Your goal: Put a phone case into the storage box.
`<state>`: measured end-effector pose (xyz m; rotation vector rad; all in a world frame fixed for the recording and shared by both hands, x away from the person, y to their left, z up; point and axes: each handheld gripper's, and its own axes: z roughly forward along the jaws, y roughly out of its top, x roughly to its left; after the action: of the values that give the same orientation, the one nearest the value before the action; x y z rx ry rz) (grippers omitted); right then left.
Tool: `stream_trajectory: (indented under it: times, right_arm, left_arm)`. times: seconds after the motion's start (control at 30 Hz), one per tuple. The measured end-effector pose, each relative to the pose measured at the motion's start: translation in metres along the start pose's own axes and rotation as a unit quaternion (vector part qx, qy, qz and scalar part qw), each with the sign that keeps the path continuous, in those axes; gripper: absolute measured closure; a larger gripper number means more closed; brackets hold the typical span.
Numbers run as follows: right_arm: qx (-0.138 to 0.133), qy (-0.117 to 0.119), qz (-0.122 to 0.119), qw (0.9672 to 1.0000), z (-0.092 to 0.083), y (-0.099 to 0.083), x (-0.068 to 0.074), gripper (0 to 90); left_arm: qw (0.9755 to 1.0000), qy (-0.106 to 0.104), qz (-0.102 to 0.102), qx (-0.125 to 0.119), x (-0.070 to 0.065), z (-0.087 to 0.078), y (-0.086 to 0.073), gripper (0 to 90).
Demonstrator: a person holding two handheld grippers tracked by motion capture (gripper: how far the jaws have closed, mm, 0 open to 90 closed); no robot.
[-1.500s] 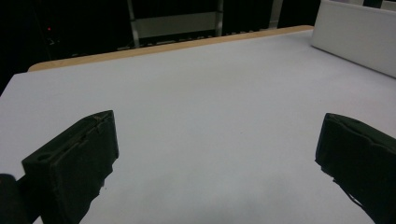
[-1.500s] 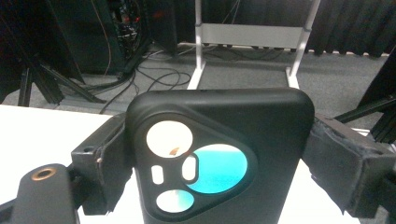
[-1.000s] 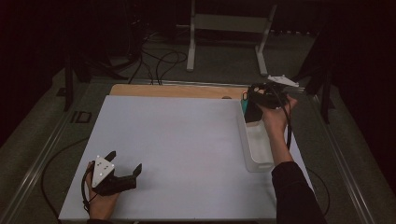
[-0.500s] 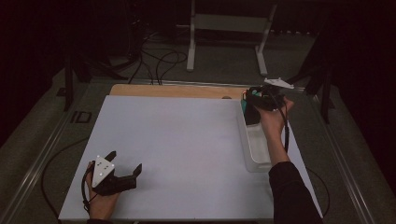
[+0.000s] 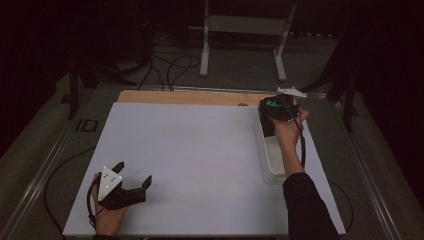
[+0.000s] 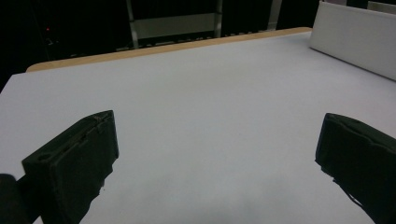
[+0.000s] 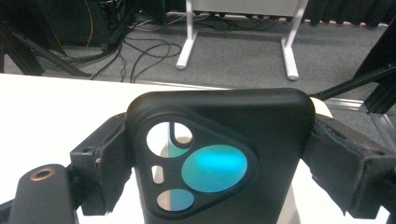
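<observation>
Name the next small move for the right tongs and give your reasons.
Probably lift the black phone case a little higher and bring it toward the open white mat. The right tongs grip it by both edges above the far end of the clear bin, while the left tongs rest open and idle near the mat's front left corner.

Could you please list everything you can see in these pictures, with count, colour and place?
Phone case: one, black with camera cut-outs, clamped between the right gripper's jaws above the bin.
Bin: one, clear-white, right side of the table.
Table: one, white top with a wooden far edge.
Stand: one, white metal, on the floor beyond the table.
Cables: several, black, on the floor behind the table.
Left gripper: black, jaws wide apart, near left corner.
Right gripper: black, over the bin's far end.
</observation>
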<state>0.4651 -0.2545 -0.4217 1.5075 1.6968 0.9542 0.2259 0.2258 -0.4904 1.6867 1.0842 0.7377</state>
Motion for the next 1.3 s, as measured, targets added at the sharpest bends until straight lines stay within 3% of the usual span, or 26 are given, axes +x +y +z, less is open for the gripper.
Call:
stream_trajectory:
  times: [0.47, 0.7, 1.03, 1.13, 1.3]
  right_arm:
    - [0.006, -0.012, -0.003, 0.9999, 0.011, -0.005, 0.001, 13.1]
    - [0.004, -0.013, 0.014, 0.9998, 0.012, -0.005, -0.002, 12.6]
    - [0.005, -0.010, 0.012, 0.9999, 0.012, -0.006, -0.001, 10.2]
    - [0.012, -0.002, 0.023, 0.9997, 0.013, -0.006, -0.002, 8.8]
    - [0.012, 0.006, 0.019, 0.9997, 0.013, -0.006, -0.001, 8.3]
  left_arm:
    - [1.0000, -0.001, -0.002, 0.000, 0.000, 0.000, 0.000, 0.0]
    - [1.0000, 0.000, -0.002, 0.000, 0.000, 0.000, 0.000, 0.0]
    - [1.0000, 0.000, -0.002, 0.000, 0.000, 0.000, 0.000, 0.0]
    - [1.0000, 0.000, -0.002, 0.000, 0.000, 0.000, 0.000, 0.0]
    - [1.0000, 0.000, -0.003, 0.000, 0.000, 0.000, 0.000, 0.0]
